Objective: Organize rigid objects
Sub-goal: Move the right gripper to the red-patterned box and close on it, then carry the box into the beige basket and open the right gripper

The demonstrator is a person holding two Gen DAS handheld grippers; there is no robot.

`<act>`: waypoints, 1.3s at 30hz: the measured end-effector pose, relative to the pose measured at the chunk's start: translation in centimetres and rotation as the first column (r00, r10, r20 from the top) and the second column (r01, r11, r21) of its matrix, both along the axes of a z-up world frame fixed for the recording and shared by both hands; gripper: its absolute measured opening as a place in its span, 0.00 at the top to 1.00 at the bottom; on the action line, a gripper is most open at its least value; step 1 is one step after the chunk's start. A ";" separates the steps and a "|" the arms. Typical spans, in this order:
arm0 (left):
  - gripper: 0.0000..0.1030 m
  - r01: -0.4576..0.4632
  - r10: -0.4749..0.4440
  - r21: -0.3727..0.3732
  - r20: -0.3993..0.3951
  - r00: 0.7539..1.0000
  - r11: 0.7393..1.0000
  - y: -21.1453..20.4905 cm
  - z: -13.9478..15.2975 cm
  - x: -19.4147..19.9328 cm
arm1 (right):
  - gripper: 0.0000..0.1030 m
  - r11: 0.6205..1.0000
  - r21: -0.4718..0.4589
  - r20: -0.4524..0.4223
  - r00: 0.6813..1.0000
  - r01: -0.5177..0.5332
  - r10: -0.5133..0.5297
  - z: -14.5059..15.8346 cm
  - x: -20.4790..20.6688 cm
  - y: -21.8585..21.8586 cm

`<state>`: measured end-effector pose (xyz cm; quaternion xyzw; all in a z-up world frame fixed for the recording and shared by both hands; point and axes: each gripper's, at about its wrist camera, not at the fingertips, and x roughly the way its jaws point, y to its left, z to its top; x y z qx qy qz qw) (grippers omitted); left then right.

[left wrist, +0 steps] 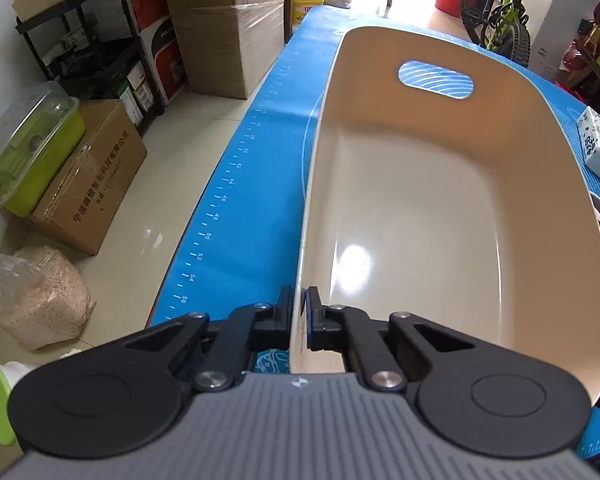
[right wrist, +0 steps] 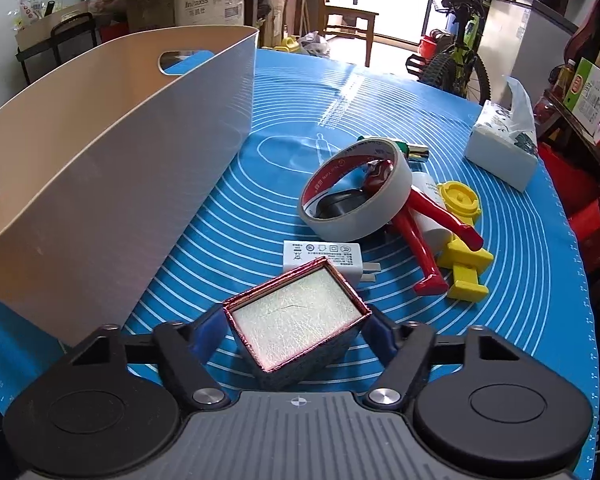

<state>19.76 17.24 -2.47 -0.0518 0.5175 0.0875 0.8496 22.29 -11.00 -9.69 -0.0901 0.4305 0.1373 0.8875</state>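
Observation:
A large beige bin [left wrist: 440, 128] stands empty on the blue mat [left wrist: 236, 184]. My left gripper [left wrist: 300, 304] is shut on its near rim, one finger outside the wall and one inside. In the right wrist view the bin's outer wall [right wrist: 120, 160] rises at the left. My right gripper [right wrist: 296, 328] is shut on a small dark box with a red rim and pale lining [right wrist: 300, 316]; its blue pads press on the box's two sides, and the box sits tilted. Beyond it lie a white charger [right wrist: 320, 252] and a tape roll [right wrist: 356, 216].
A red toy figure [right wrist: 416, 240], yellow block pieces [right wrist: 466, 268], a white bottle with a yellow cap [right wrist: 458, 200] and a small lighter [right wrist: 414, 151] crowd beside the tape. A tissue pack [right wrist: 500, 148] stands at the far right. Cardboard boxes [left wrist: 88, 188] sit on the floor left of the table.

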 end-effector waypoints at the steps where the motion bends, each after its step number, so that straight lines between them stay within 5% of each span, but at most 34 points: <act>1: 0.92 -0.002 0.002 -0.003 0.001 1.000 1.000 0.0 0.0 0.0 | 0.31 1.000 -0.006 0.002 1.000 -0.002 0.002 0.0 0.0 0.0; 17: 0.93 -0.010 0.010 -0.021 0.009 1.000 1.000 0.4 -0.1 -0.1 | 0.34 1.000 0.010 0.059 0.998 0.029 -0.030 1.8 -1.0 -1.1; 28: 0.94 -0.001 0.001 -0.013 0.006 1.000 1.000 -0.1 -0.2 -0.2 | 0.34 0.996 0.034 0.210 0.973 0.087 -0.092 8.5 -1.7 -1.0; 39: 0.94 -0.002 0.002 -0.008 0.007 1.000 1.000 -0.3 -0.3 -0.1 | 0.34 0.994 0.109 0.309 0.951 -0.033 -0.003 14.7 1.9 5.1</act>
